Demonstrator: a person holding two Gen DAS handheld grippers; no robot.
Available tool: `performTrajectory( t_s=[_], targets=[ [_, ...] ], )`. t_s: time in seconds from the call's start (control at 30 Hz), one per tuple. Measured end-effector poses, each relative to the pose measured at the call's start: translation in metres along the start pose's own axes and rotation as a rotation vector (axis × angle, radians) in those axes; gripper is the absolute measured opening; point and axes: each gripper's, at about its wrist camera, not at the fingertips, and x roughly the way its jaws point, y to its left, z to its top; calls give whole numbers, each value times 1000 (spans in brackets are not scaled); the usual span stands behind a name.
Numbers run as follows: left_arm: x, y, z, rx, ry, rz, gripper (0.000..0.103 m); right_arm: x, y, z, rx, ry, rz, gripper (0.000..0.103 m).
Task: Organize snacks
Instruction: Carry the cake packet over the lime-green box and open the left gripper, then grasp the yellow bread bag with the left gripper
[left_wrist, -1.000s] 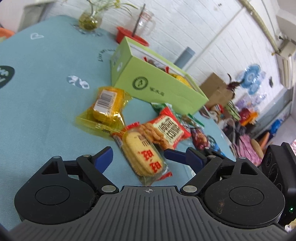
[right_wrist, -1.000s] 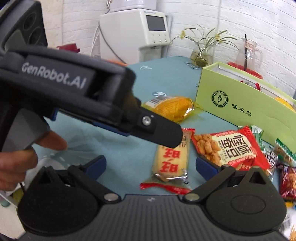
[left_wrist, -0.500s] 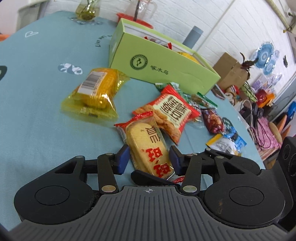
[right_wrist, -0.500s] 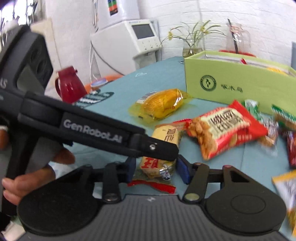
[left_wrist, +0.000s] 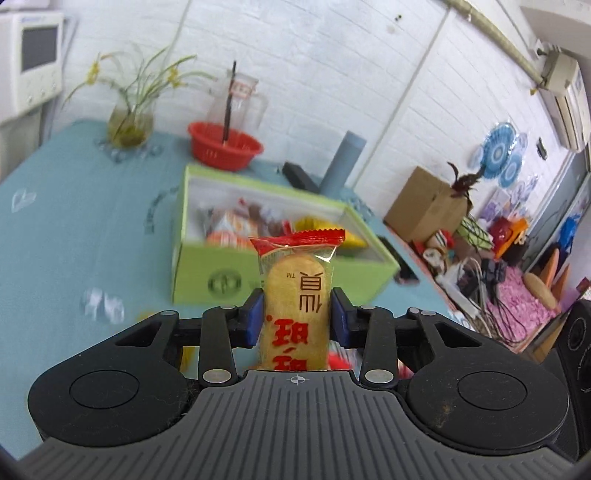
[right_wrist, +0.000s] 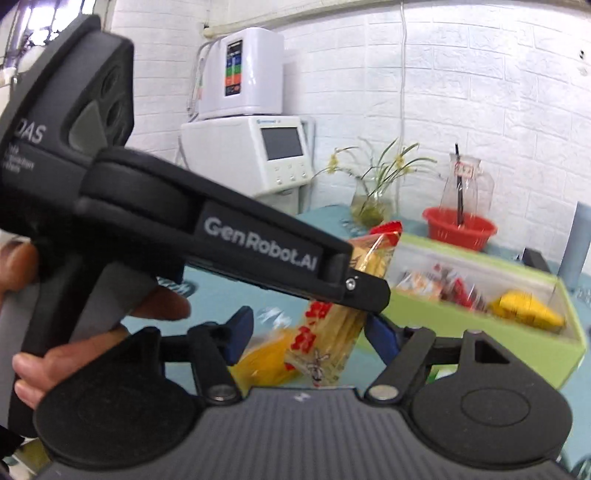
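On the teal table (left_wrist: 55, 236), left to right in the left wrist view: glass vase with yellow-flowered stems (left_wrist: 130, 122) at the far edge; red plastic basket (left_wrist: 225, 149) beside it, a clear jug (left_wrist: 240, 99) behind; green open-topped box (left_wrist: 280, 254) mid-table, holding several snack packets, among them a yellow one (left_wrist: 321, 227) toward its right end.

Left gripper (left_wrist: 297, 321): jaws have just been closing; blue pads pressed on both sides of a rice cracker packet (left_wrist: 297, 295), which stands upright between them, red crimped end uppermost, lifted clear of the table and seen against the front wall of the box.

Right wrist view, left to right: a hand (right_wrist: 92, 332) around the grey handle of the left gripper, whose black body crosses the picture; white appliances against the brick wall; the same cracker packet hanging from the black finger tip; box to the right.

Right gripper (right_wrist: 308, 332): jaws have just been opening and stand partly apart. The packet's lower end appears between its blue pads with a clear gap on the left; contact on the right side cannot be told. A yellow packet (right_wrist: 266, 360) lies on the table below.
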Motion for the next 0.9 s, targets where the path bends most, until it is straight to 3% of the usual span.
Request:
performTrajectory(
  t_s=[0.23, 0.43, 0.47, 0.5, 0.57, 0.63, 0.73, 0.9],
  targets=[
    [79, 28, 70, -3, 29, 57, 14, 81, -60, 39, 34, 45, 4, 74],
    [128, 45, 91, 51, 56, 148, 15, 123, -94, 39, 129, 101, 24, 77],
    [131, 47, 91, 60, 52, 167, 23, 125, -97, 38, 136, 96, 6, 81],
    [129, 48, 91, 66, 43, 168, 29, 122, -99, 36, 139, 87, -14, 88],
    [112, 50, 88, 68, -3, 159, 54, 106, -100, 33, 158, 48, -37, 93],
    [90, 49, 82, 79, -51, 154, 61, 79, -96, 29, 168, 1, -35, 95],
    [57, 50, 65, 93, -75, 152, 69, 50, -82, 17, 177, -27, -34, 95],
    [30, 69, 17, 52, 0, 186, 69, 19, -38, -25, 231, 33, 44, 95]
  ],
)
